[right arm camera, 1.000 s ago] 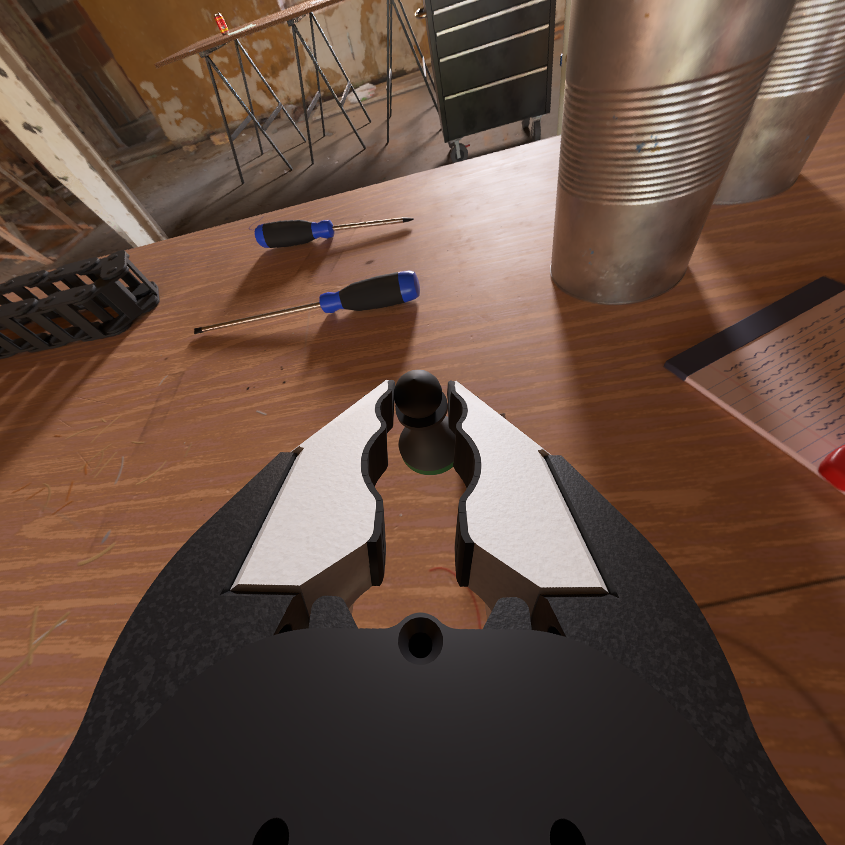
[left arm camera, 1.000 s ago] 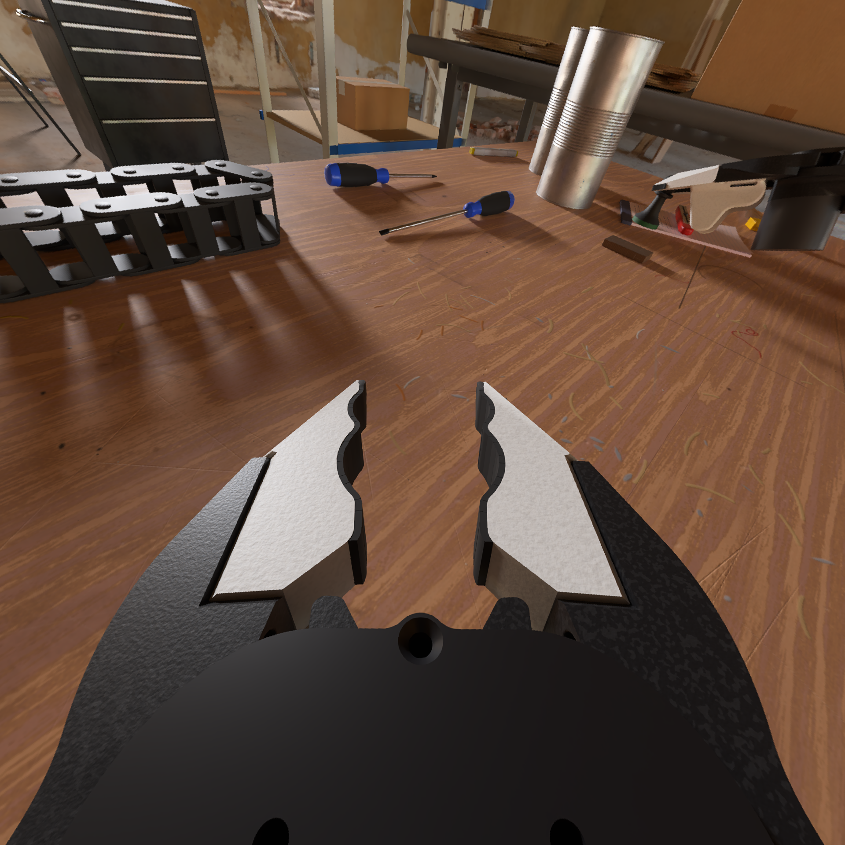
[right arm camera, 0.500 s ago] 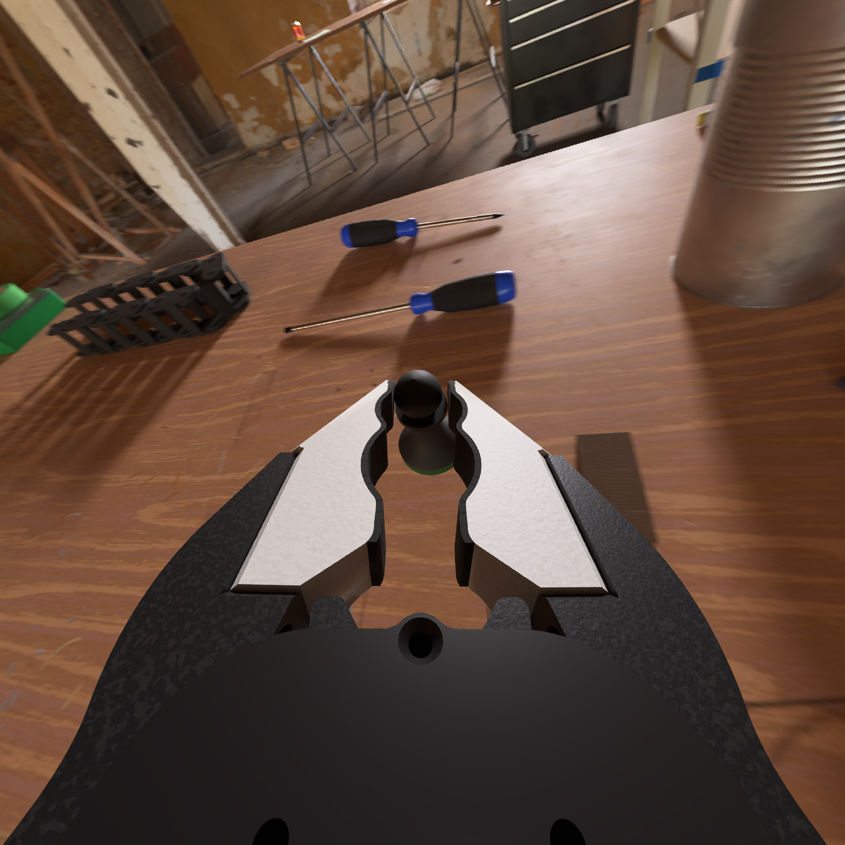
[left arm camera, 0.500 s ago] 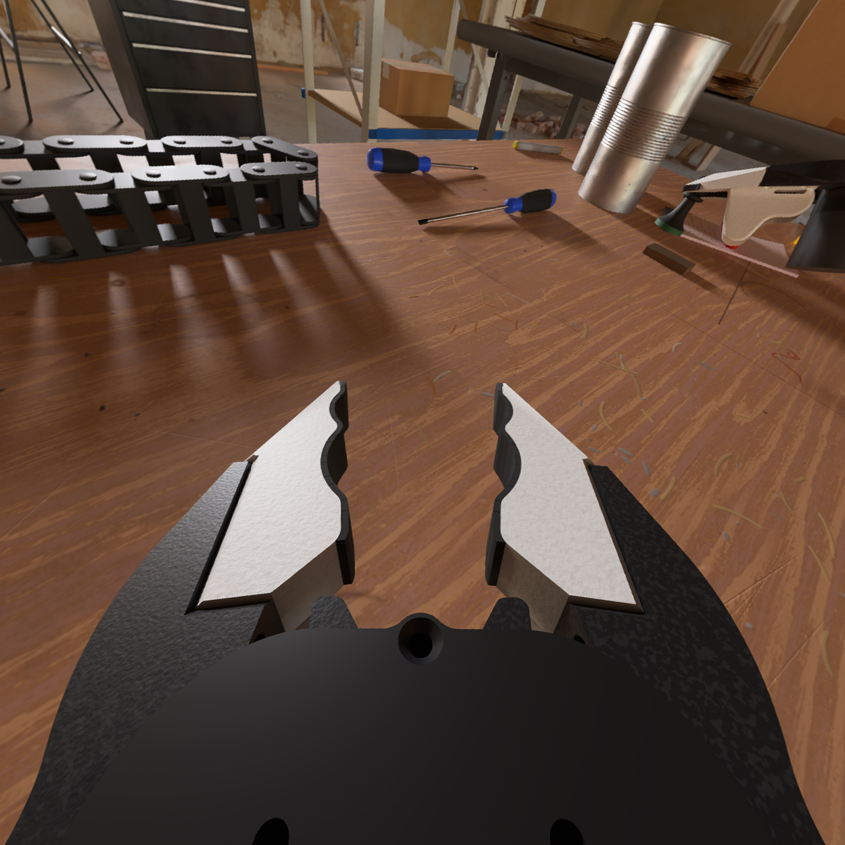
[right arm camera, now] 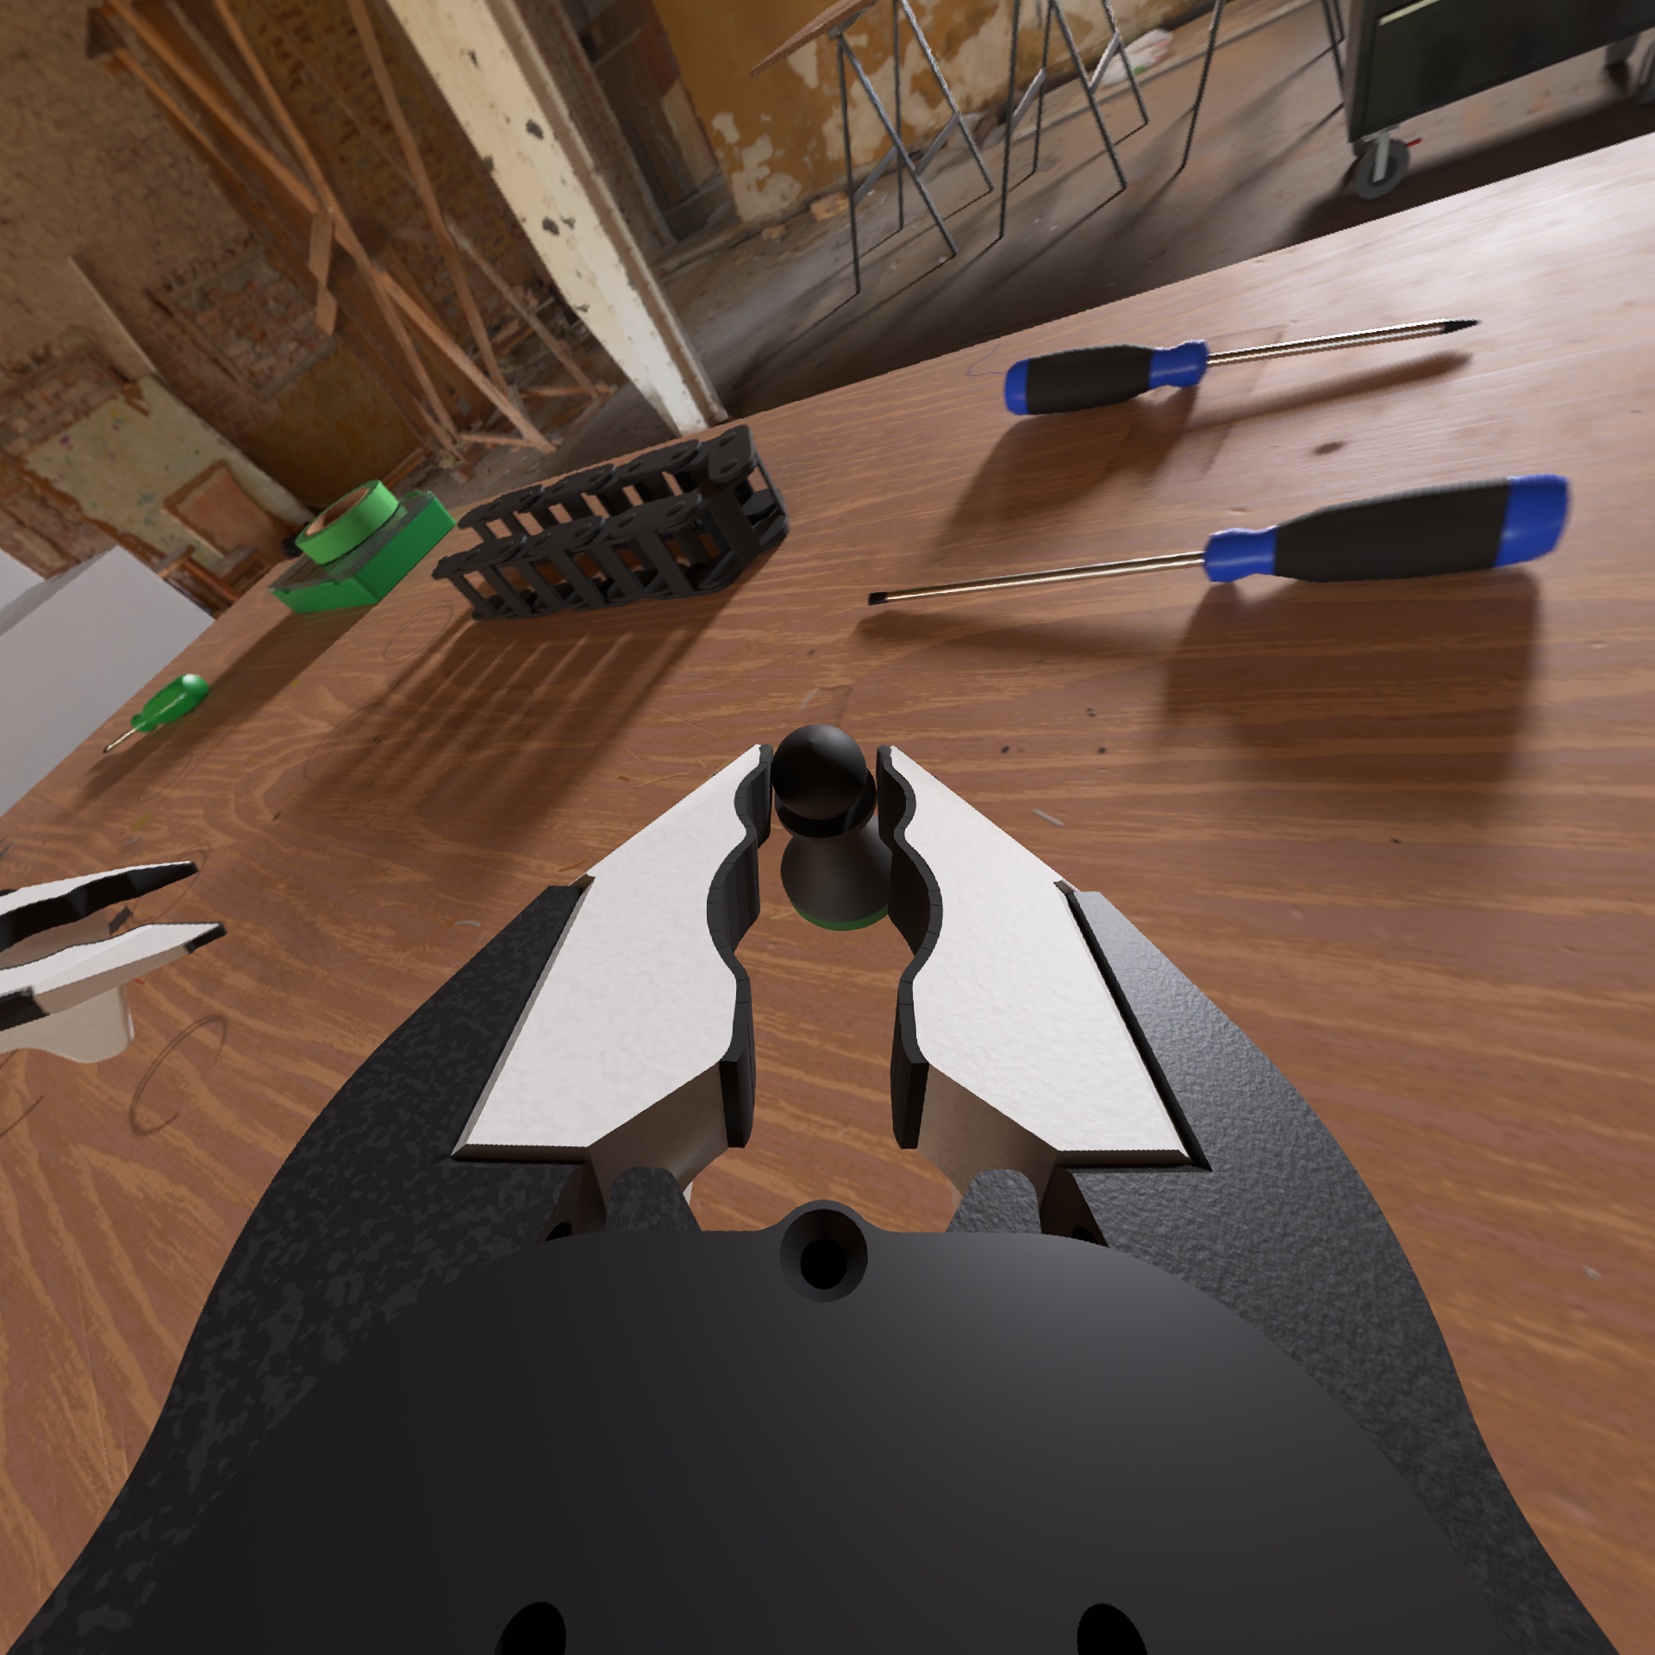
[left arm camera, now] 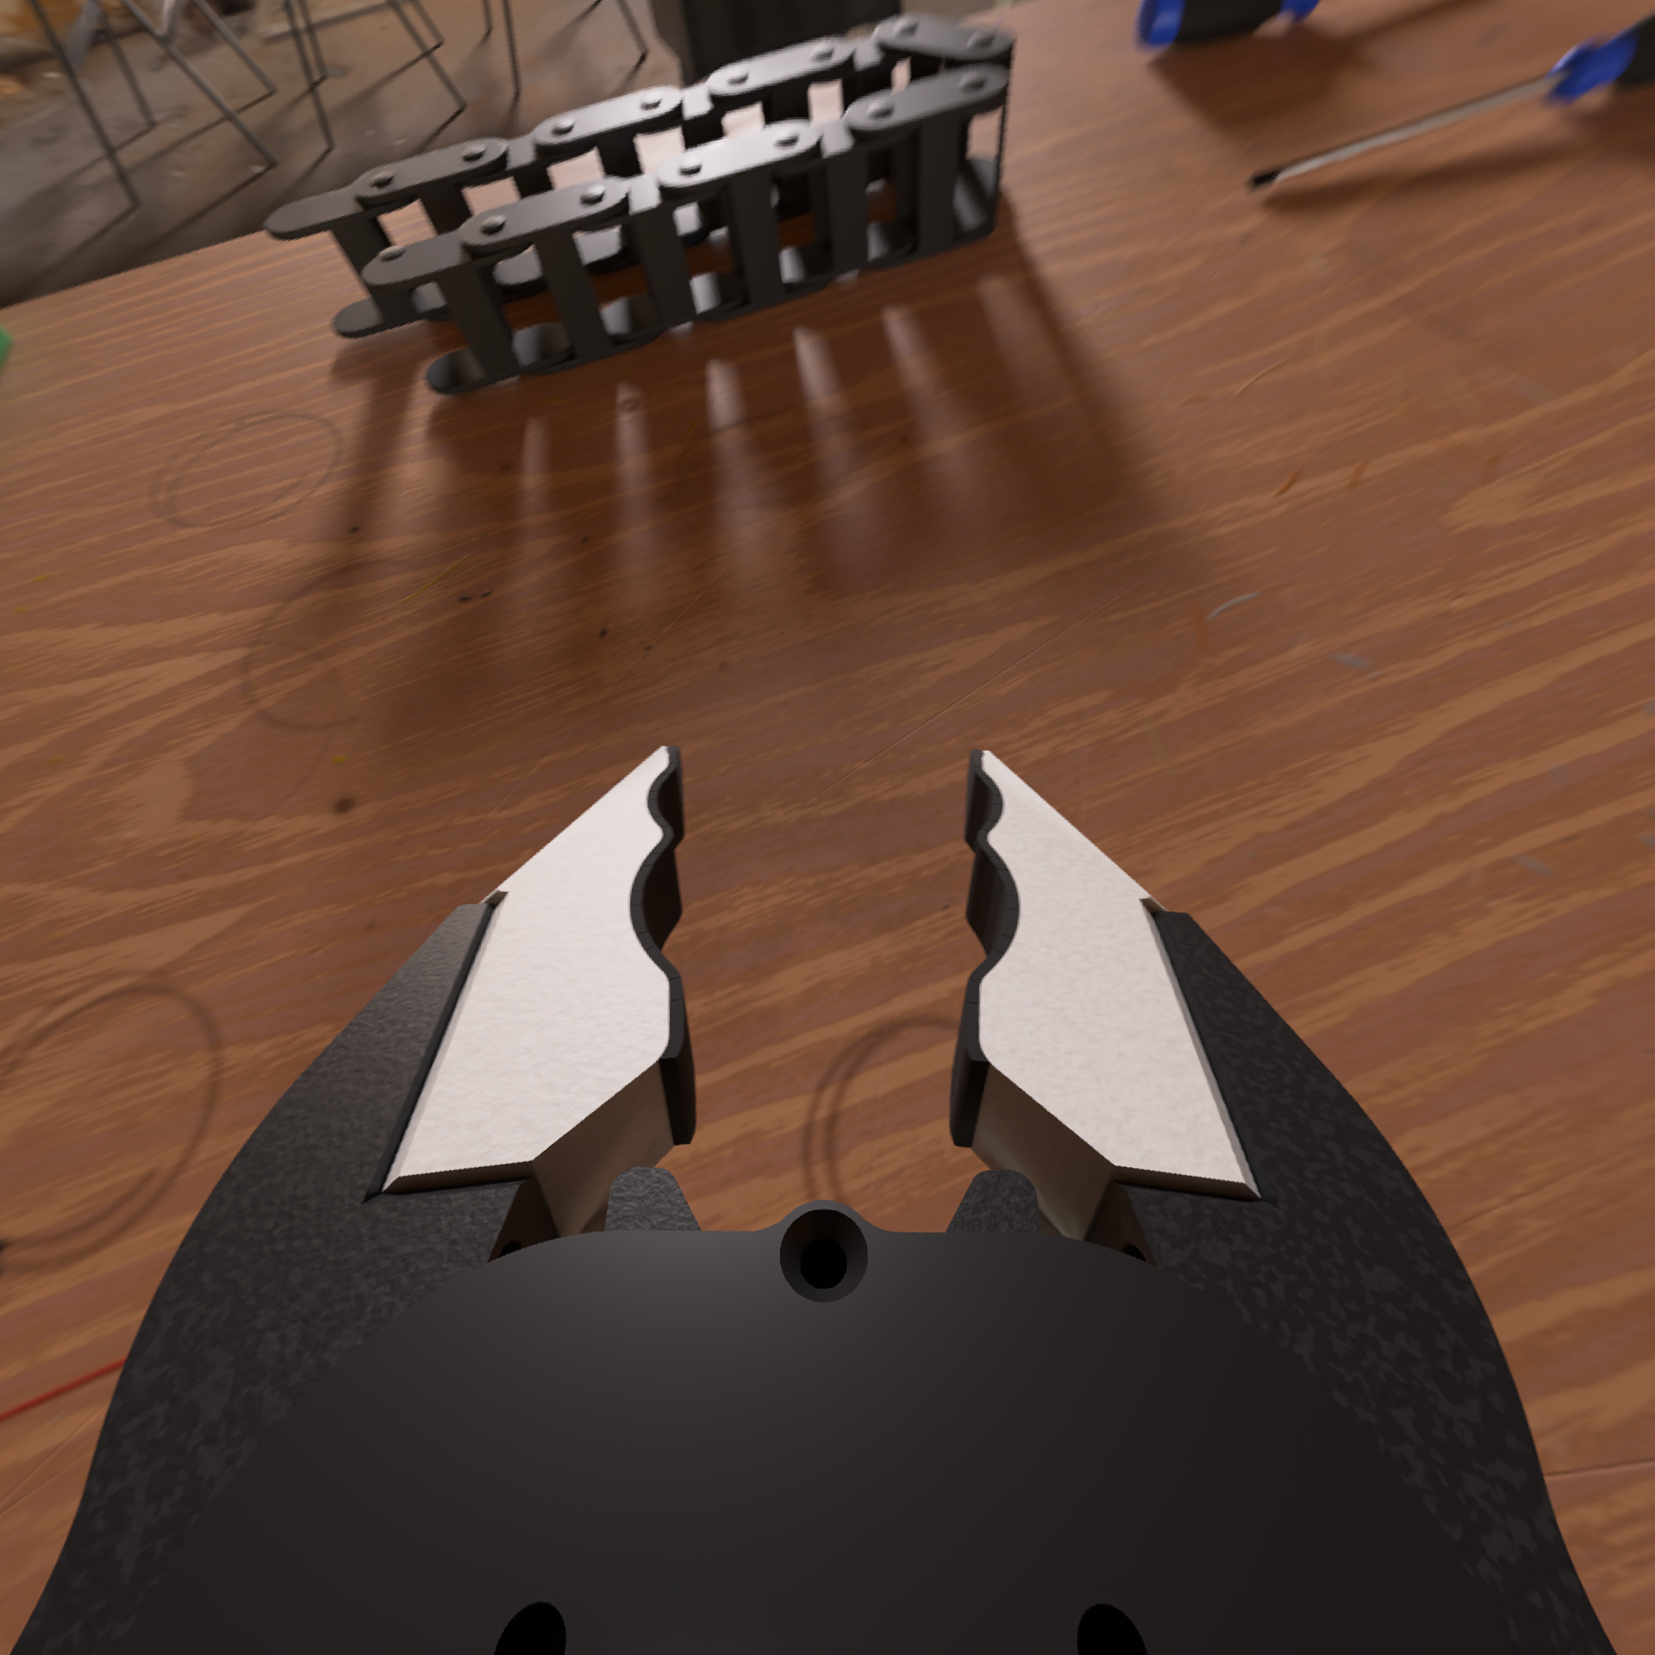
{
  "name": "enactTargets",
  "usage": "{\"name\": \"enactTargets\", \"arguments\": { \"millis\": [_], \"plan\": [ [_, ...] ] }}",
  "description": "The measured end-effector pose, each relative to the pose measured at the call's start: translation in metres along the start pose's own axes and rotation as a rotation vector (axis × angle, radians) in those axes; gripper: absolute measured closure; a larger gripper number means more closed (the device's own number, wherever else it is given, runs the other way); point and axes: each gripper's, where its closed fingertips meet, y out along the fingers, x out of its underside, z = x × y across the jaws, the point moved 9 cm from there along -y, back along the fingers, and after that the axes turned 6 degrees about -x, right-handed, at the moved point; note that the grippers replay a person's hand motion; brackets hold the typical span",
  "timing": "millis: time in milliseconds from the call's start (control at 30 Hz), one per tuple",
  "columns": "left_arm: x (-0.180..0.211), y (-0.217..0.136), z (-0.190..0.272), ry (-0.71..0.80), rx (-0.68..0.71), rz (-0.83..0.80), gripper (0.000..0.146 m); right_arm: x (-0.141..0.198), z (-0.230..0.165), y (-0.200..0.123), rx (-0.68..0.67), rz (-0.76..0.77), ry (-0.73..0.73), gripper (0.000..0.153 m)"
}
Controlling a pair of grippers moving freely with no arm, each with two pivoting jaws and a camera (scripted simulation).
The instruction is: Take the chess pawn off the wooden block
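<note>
My right gripper [right arm camera: 822, 761] is shut on a black chess pawn [right arm camera: 828, 851] with a green base. It holds the pawn upright above the wooden table [right arm camera: 1254, 940]. My left gripper [left arm camera: 824, 761] is open and empty over bare table. It also shows at the left edge of the right wrist view [right arm camera: 192, 900], apart from the pawn. The wooden block is not in view in either frame.
A black cable chain [left arm camera: 681, 206] lies ahead of the left gripper and shows in the right wrist view [right arm camera: 618, 537]. Two blue-and-black screwdrivers [right arm camera: 1379, 537] [right arm camera: 1110, 376] lie to the right. A green tape roll on a green box [right arm camera: 358, 546] and a small green screwdriver [right arm camera: 166, 703] lie near the far left edge.
My right gripper has swung left with the pawn; the metal cans and wooden block have left its view. My left gripper has turned left toward the cable chain and opened wider.
</note>
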Motion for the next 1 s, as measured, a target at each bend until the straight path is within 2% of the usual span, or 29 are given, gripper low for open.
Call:
{"name": "enactTargets", "arguments": {
  "millis": [67,167,733,800,900,1000],
  "plan": [
    [0.003,-0.001,-0.002,0.035,-0.045,-0.021,0.092,0.000,-0.007,0.007,-0.016,-0.015,-0.014,0.130],
    [0.004,-0.004,-0.004,0.031,-0.060,-0.010,0.094,0.001,-0.015,0.015,-0.038,-0.033,-0.027,0.130],
    [0.017,-0.017,-0.032,-0.007,-0.178,-0.007,0.084,0.006,-0.040,0.053,-0.132,-0.095,-0.056,0.130],
    [0.017,-0.020,-0.040,-0.024,-0.241,0.010,0.076,0.007,-0.044,0.059,-0.144,-0.100,-0.062,0.130],
    [0.011,-0.035,-0.064,-0.096,-0.462,0.112,0.050,0.009,-0.052,0.067,-0.169,-0.119,-0.071,0.130],
    [0.010,-0.058,-0.100,-0.168,-0.636,0.246,0.044,0.015,-0.062,0.077,-0.199,-0.150,-0.080,0.130]
  ]
}}
